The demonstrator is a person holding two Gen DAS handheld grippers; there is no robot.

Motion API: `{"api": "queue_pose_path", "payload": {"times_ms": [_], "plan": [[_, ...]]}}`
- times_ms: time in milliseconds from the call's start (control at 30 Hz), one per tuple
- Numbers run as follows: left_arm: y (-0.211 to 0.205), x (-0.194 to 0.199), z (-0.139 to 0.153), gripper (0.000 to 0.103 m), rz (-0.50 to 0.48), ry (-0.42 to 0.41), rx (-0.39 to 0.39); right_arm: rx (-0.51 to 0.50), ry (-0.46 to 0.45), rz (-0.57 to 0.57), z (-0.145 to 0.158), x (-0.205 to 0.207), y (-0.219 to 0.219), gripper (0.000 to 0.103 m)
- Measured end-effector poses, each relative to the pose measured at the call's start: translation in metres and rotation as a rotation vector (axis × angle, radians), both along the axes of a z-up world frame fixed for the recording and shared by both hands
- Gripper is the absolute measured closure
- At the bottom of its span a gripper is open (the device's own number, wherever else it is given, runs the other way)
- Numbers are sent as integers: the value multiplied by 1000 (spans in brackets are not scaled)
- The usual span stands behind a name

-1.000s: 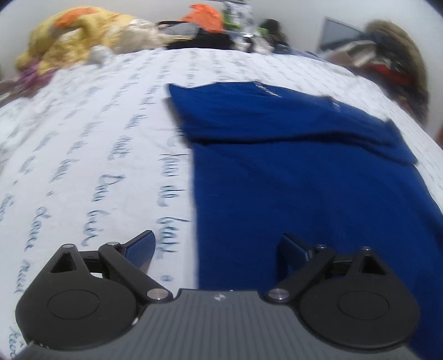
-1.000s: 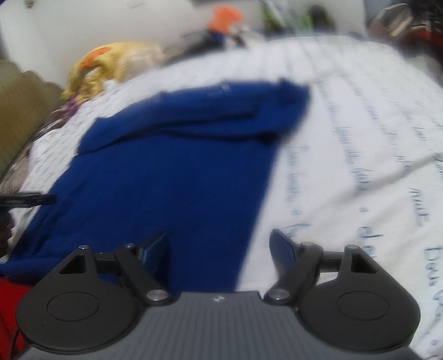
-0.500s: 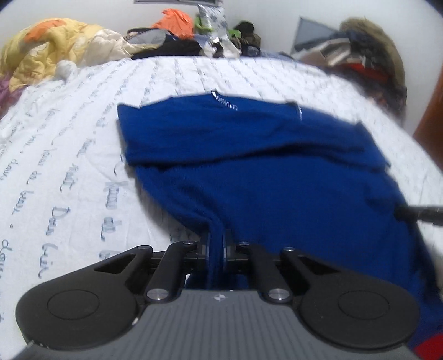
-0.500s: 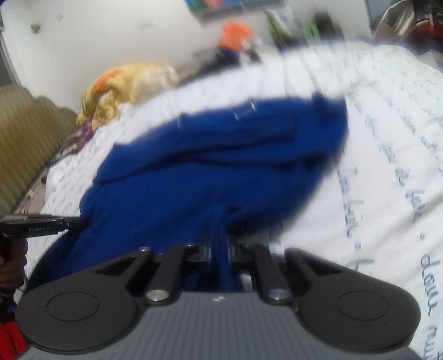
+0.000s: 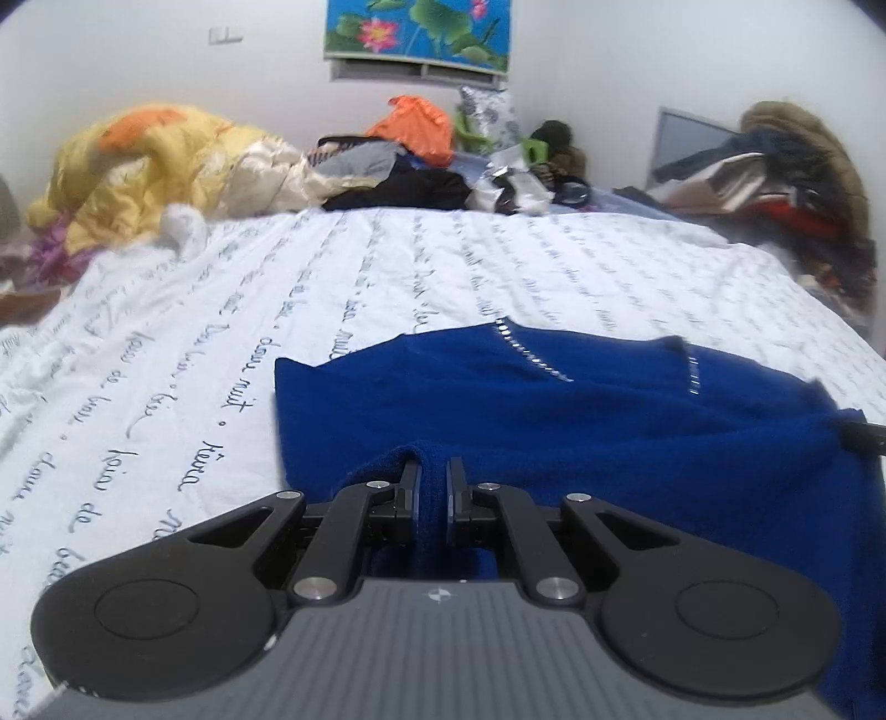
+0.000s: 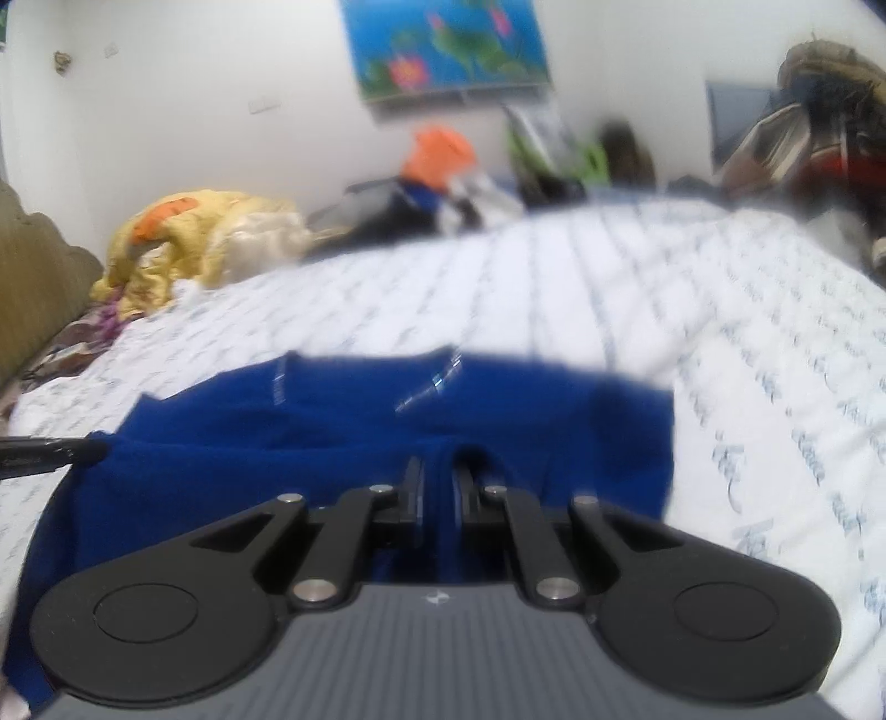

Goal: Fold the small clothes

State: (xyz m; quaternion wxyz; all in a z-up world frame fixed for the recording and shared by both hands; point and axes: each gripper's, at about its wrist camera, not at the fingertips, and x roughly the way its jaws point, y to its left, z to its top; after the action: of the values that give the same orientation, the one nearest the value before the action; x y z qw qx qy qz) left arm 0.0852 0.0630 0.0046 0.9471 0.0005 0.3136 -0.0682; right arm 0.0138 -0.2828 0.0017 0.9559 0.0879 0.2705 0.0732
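A dark blue garment [image 5: 581,410] lies on the white bed sheet with script print [image 5: 277,310]. My left gripper [image 5: 433,471] is shut on a pinch of its near hem and holds that fold raised over the rest of the cloth. The garment also shows in the right wrist view [image 6: 343,421], blurred. My right gripper [image 6: 438,471] is shut on the hem at the other side. Each gripper's tip shows at the edge of the other's view, as with the left gripper [image 6: 50,451] in the right wrist view.
A yellow quilt [image 5: 138,166] and a heap of clothes [image 5: 410,166] lie at the bed's far end under a lotus picture [image 5: 415,27]. More clothes are piled at the right [image 5: 792,183]. A brown headboard [image 6: 33,293] stands at the left.
Both grippers went from open over the hem to shut on it. They have since lifted the hem and carried it forward toward the collar end, so the garment looks shorter.
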Motion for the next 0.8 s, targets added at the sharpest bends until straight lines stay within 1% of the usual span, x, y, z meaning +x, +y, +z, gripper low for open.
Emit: {"api": "queue_pose_path", "payload": {"times_ms": [33, 67, 100, 133, 167, 200, 233, 267, 300, 333, 400, 433, 467, 533, 567, 633, 667, 700, 800], "plan": [[1, 5, -2, 93, 8, 16, -6, 9, 9, -2, -3, 7, -1, 93], [0, 10, -5, 89, 12, 29, -5, 11, 27, -2, -6, 15, -1, 93], [1, 13, -8, 85, 19, 39, 7, 7, 49, -5, -10, 20, 0, 92], [2, 11, -8, 78, 34, 45, 27, -1, 73, -12, -12, 24, 1, 91], [3, 9, -9, 60, 38, 44, 29, -5, 89, -21, -15, 23, 2, 89], [7, 2, -8, 47, 48, 37, 27, -5, 94, -25, -16, 19, 3, 80], [13, -8, -7, 22, 53, 20, 21, -7, 97, -26, -16, 14, 4, 62], [17, -16, -5, 14, 57, -4, 14, -12, 96, -26, -16, 7, 4, 51], [21, -25, -3, 15, 61, -19, 12, -20, 88, -28, -16, -1, 3, 31], [24, -31, -1, 15, 61, -20, 15, -36, 74, -34, -16, -11, 3, 28], [30, -42, -1, 15, 61, -1, 9, -85, 73, -21, -16, -26, 4, 28], [34, -48, -2, 17, 68, 12, -4, -109, 84, -14, -16, -35, 5, 28], [39, -54, -4, 22, 77, 34, -25, -127, 91, -9, -17, -45, 4, 28], [50, -65, -10, 27, 91, 82, -66, -154, 107, 6, -20, -64, 2, 28], [54, -71, -14, 33, 99, 105, -83, -164, 119, 9, -20, -71, 0, 28], [62, -83, -19, 38, 110, 141, -103, -189, 147, 7, -22, -88, -7, 28], [64, -89, -21, 39, 112, 154, -106, -213, 159, 0, -21, -96, -11, 28], [66, -95, -23, 39, 111, 163, -106, -252, 170, -15, -19, -103, -16, 28], [67, -113, -27, 39, 92, 185, -89, -439, 179, -102, -8, -122, -24, 28]]}}
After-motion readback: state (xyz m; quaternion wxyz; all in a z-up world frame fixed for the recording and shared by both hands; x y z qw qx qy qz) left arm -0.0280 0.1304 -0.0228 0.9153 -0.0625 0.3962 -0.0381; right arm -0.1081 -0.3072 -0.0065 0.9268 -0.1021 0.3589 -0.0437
